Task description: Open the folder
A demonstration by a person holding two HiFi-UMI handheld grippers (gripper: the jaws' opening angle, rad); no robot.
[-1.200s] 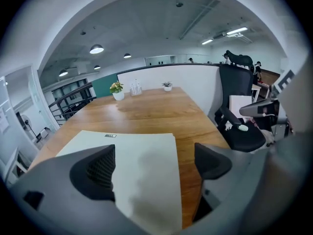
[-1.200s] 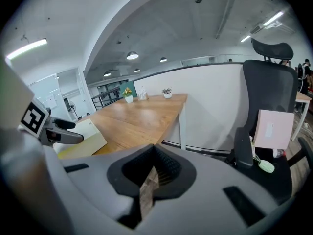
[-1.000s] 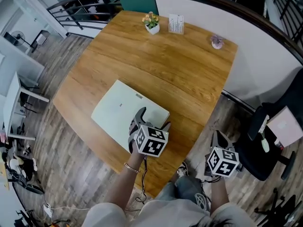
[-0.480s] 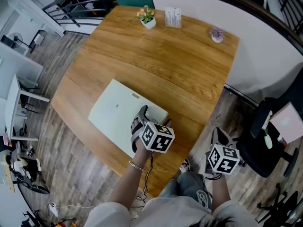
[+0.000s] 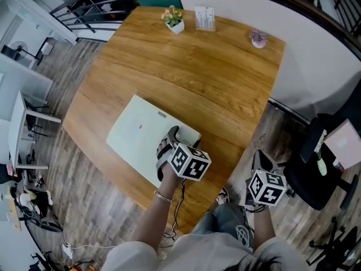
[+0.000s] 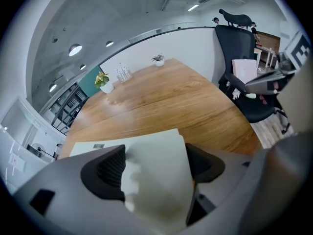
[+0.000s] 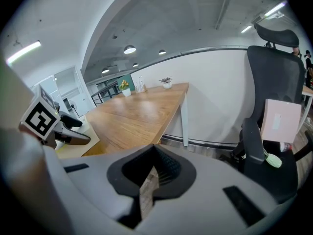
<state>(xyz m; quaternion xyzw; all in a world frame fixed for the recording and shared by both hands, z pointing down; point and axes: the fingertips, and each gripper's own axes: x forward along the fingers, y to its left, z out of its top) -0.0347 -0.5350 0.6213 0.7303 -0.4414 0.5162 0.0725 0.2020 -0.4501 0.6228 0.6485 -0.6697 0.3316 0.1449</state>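
A pale, closed folder lies flat on the wooden table, close to its near edge. My left gripper points down at the folder's near right corner. In the left gripper view that corner sits between the two dark pads, and the jaws are closing around it without a clear press on it. My right gripper hangs off the table over the floor, to the right of the table's corner. Its jaws stand together with nothing in them.
At the table's far edge stand a small potted flower, a white card holder and a little purple plant. A black office chair with a pink sheet on it stands right of my right gripper.
My left gripper has sunk onto the folder's near right corner and its fingers have drawn closer together. The right gripper has barely shifted.
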